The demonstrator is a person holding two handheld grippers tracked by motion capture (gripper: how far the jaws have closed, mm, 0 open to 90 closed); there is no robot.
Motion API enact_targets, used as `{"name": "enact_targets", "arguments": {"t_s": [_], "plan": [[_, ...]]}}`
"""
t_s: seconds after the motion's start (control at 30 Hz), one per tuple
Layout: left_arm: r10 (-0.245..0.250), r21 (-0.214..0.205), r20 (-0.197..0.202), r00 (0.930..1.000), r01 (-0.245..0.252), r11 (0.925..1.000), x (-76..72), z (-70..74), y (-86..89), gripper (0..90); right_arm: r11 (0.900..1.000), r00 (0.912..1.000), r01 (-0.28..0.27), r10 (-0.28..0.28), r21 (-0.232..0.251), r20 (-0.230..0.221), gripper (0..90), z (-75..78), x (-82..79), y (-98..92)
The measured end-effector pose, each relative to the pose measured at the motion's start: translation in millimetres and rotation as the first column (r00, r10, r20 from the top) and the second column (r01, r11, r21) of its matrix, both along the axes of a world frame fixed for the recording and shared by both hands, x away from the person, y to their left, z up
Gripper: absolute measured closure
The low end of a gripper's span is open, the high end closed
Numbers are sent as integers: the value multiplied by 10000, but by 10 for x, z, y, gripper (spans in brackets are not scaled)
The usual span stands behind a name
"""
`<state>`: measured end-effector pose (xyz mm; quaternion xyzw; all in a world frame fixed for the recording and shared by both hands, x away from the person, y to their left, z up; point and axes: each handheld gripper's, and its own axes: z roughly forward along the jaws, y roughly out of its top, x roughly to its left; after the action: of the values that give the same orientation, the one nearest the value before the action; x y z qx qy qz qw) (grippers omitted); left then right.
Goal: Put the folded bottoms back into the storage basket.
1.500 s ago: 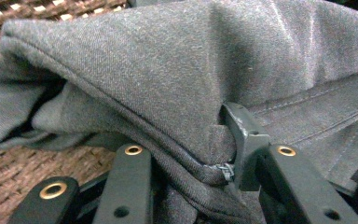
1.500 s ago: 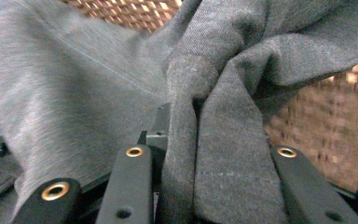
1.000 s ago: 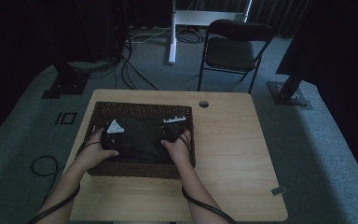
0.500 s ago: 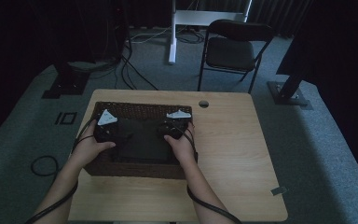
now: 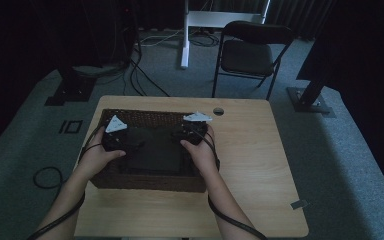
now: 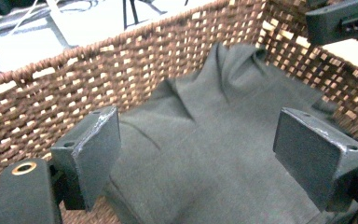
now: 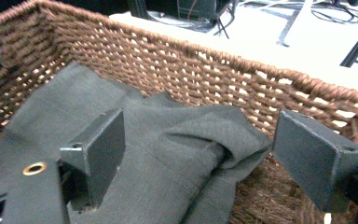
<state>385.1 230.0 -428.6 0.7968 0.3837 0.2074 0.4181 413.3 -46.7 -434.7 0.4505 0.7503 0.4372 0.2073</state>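
A brown wicker basket [image 5: 145, 115] stands on the wooden table [image 5: 250, 165], with a dark grey cloth [image 5: 155, 152] lying in it. Both hands hold grippers over the basket. My left gripper [image 5: 116, 137] hangs at the basket's left side. In its own view it [image 6: 198, 154] is open above the flat cloth [image 6: 223, 116], nothing between the jaws. My right gripper [image 5: 191, 132] is at the basket's right side. In the right gripper view it [image 7: 198, 154] is open over a bunched fold of cloth [image 7: 200, 135] near the basket wall [image 7: 214, 65].
A round hole [image 5: 218, 111] sits in the table's far edge beside the basket. A folding chair [image 5: 250, 52] and a white stand [image 5: 185, 35] are on the carpet beyond the table. Bare tabletop lies right of the basket.
Both hands moved forward, away from the person, toward the basket's far side, the left one slightly to the left. Over the last half second they hardly shifted.
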Motion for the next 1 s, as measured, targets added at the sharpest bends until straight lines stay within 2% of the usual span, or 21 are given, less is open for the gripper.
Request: {"name": "enact_targets", "arguments": {"t_s": [0.03, 0.17, 0.2, 0.3, 0.43, 0.53, 0.7, 0.73, 0.83, 0.9, 1.0], "plan": [[46, -224, -18, 10000, -46, 9997, -9, 27, 3, 157, 10000, 10000, 13, -13, 19, 52, 168, 24, -4, -15], [100, -449, -96, 9999, -105, 9989, -26, 60, 11, 157, 10000, 9999, 14, -15, 44, 122, 165, 108, -33, -106], [28, -668, -136, 9999, -37, 9978, -47, 82, 16, 158, 10000, 9998, 12, -12, -7, 175, 161, 129, -44, -138], [-86, -806, -69, 9999, 81, 9967, -90, 126, 20, 158, 10000, 9995, 3, 1, -99, 321, 157, 179, -71, -216], [-125, -815, 63, 9999, 129, 9966, -119, 162, 31, 158, 9999, 9986, 141, -138, -46, 508, 157, 229, -103, -339], [-313, -965, 170, 9994, 328, 9948, -174, 201, 50, 158, 9995, 9973, 320, -322, 46, 663, 157, 250, -147, -519], [-405, -1041, 346, 9986, 439, 9936, -274, 229, 63, 158, 9986, 9961, 512, -519, 113, 715, 157, 227, -185, -695], [-576, -943, 403, 9975, 612, 9937, -317, 232, 51, 158, 9985, 9957, 541, -545, 68, 749, 157, 209, -204, -775], [-648, -863, 428, 9970, 683, 9939, -344, 230, 43, 158, 9984, 9956, 564, -569, 79, 744, 157, 201, -213, -805], [-765, -916, 436, 9961, 803, 9926, -399, 214, 31, 157, 9976, 9933, 691, -679, -96, 939, 148, 166, -259, -959], [-817, -1008, 521, 9953, 867, 9911, -443, 211, 29, 157, 9965, 9912, 831, -824, -31, 1041, 148, 147, -303, -1076]]}}
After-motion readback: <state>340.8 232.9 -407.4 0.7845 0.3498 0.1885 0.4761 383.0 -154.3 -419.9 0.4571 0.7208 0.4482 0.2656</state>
